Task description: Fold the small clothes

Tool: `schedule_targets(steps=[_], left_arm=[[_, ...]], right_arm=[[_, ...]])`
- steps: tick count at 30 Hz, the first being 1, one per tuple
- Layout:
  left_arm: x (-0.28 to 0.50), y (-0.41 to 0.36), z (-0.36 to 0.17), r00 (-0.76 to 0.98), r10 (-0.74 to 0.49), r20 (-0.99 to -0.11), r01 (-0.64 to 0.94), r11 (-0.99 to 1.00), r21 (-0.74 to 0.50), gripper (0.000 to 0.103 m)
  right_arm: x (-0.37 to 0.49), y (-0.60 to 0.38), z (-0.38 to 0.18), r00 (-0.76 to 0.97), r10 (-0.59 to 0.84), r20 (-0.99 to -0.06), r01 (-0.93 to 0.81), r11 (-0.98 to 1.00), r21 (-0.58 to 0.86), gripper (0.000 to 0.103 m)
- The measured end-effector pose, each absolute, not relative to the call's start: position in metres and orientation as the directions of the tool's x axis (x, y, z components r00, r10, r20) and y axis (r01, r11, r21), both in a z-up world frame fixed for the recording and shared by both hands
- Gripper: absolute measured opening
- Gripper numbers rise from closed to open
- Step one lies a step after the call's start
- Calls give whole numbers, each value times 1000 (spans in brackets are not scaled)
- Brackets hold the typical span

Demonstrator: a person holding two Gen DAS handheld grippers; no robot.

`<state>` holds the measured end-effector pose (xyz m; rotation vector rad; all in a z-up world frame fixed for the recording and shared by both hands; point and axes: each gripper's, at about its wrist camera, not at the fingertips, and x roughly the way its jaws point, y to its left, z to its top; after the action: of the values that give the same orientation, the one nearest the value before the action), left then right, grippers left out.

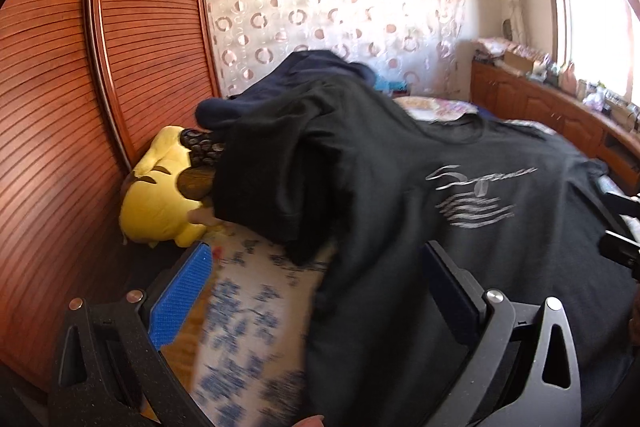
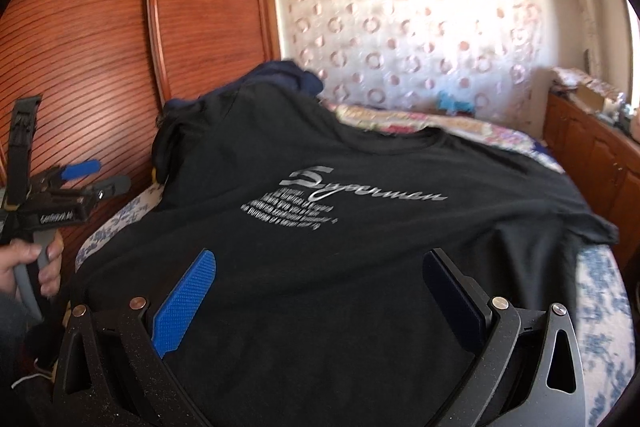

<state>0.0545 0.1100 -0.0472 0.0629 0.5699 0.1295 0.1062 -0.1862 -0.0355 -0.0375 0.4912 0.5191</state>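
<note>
A black T-shirt (image 2: 320, 267) with silver lettering lies spread face up on the bed, collar toward the far wall. In the left wrist view the T-shirt (image 1: 400, 187) has its left sleeve bunched and hanging by the side edge. My left gripper (image 1: 316, 283) is open over that side edge, with cloth and bedsheet between its fingers and nothing clamped. My right gripper (image 2: 320, 291) is open low over the shirt's lower body, fingers apart. The left gripper (image 2: 106, 177) also shows at the left of the right wrist view, held by a hand (image 2: 36, 263).
A navy garment (image 1: 312, 67) is heaped behind the shirt's shoulder. A yellow plush toy (image 1: 160, 195) lies against the slatted wooden wardrobe (image 1: 60, 107). The blue floral bedsheet (image 1: 240, 327) shows at the shirt's sides. A wooden cabinet (image 2: 592, 147) with clutter runs along the right.
</note>
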Motion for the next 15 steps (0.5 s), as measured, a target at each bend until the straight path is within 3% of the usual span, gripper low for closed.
schedule_targets(steps=[3,8,11,15], left_arm=[[68,129,-52,811,160,-563,-118,987,111,103],[90,163,-56,791,94,-605,-97,995,29,102],[106,179,-61,768,59,-638,-84,996,-9,97],[122,185,-67,750,17,-662,-55,998,-36,74]], right_arm=[[119,-183,-38,731,474,-492,-505,860,78,102],[128,-184,-35,712,480,-512,-522,850,72,102],[134,-183,-32,706,483,-518,-529,846,68,102],[138,-179,-33,703,490,-516,-537,841,68,102]])
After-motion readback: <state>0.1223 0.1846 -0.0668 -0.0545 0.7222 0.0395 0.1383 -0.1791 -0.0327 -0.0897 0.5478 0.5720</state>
